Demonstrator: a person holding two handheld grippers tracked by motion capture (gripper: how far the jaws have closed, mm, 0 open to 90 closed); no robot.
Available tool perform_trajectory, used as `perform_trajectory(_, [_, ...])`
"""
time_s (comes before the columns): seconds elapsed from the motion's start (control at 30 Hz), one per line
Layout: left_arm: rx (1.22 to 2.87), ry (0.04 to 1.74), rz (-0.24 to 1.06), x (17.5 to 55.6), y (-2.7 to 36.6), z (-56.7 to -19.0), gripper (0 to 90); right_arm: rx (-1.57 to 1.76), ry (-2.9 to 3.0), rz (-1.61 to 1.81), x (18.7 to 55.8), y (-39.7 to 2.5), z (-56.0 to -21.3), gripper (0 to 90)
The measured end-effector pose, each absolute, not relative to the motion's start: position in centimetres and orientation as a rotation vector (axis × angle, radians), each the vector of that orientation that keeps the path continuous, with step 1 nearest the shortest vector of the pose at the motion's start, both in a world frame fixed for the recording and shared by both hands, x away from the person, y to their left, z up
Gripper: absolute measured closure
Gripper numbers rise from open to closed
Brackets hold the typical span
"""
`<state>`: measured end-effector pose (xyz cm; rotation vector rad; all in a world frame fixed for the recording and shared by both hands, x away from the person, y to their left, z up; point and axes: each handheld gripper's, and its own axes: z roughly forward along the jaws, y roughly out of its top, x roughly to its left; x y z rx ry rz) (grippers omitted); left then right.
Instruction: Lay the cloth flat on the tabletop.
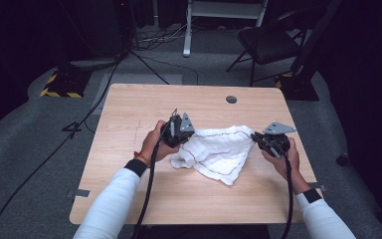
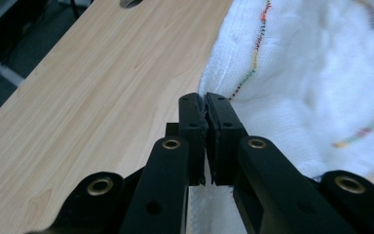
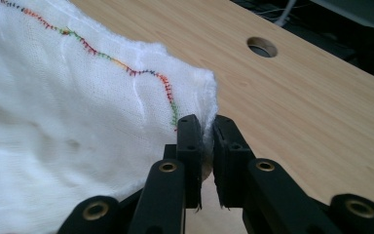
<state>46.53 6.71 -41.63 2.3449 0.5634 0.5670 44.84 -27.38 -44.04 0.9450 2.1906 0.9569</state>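
The high view looked forward and down from above the person's side onto the wooden table [image 1: 129, 164]. Both gripper views sat low and close, sharing the white cloth [image 2: 316, 83] and tabletop hole [image 3: 262, 47]

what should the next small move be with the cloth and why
Probably lift both grippers together and draw them apart to spread the white cloth. The left gripper is shut on one edge and the right gripper on a corner near the coloured stitching, while the cloth between them lies slack and bunched on the wooden table. I judge that tension would flatten it for folding.
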Motion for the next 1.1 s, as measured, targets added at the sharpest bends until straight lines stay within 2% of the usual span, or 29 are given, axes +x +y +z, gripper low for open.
perform_trajectory(0.13, [2.385,0.592,0.596,48.7,5.7,-43.1,82.7,0.974,2.207,0.901,46.4,-27.3,-45.2,80.2])
perform_trajectory(0.23, [2.406,0.695,0.592,51.1,5.3,-45.2,76.0,0.978,2.194,0.814,47.9,-26.7,-46.4,72.9])
perform_trajectory(0.3, [2.345,0.747,0.549,51.7,5.7,-45.6,70.5,1.002,2.185,0.79,48.3,-26.5,-46.7,63.9])
perform_trajectory(0.33, [2.308,0.764,0.517,51.6,6.0,-45.6,67.5,1.007,2.187,0.793,48.3,-26.5,-46.8,62.8])
perform_trajectory(0.43, [2.233,0.72,0.428,50.4,6.5,-45.1,57.4,1.004,2.234,0.817,47.6,-26.3,-46.5,53.8])
perform_trajectory(0.5, [2.244,0.638,0.409,48.8,6.7,-44.6,53.1,0.986,2.255,0.852,46.7,-26.4,-46.0,53.3])
perform_trajectory(0.67, [2.231,0.577,0.346,45.4,7.3,-44.5,42.6,0.894,2.304,0.965,43.4,-25.9,-44.7,47.6])
perform_trajectory(0.77, [2.231,0.561,0.314,43.8,7.2,-44.8,37.7,0.758,2.416,1.01,41.1,-24.6,-45.2,44.7])
perform_trajectory(0.87, [2.278,0.546,0.337,43.3,6.8,-45.5,38.0,0.662,2.51,1.003,39.2,-23.4,-46.2,44.3])
perform_trajectory(0.97, [2.337,0.567,0.38,43.9,6.4,-46.6,49.1,0.638,2.566,0.965,38.3,-22.7,-47.3,44.0])
perform_trajectory(1.03, [2.361,0.557,0.388,44.4,6.4,-47.1,65.0,0.625,2.59,0.922,38.1,-22.6,-47.9,43.6])
perform_trajectory(1.1, [2.392,0.55,0.407,45.0,6.5,-47.5,70.9,0.643,2.608,0.908,38.1,-22.8,-48.4,43.4])
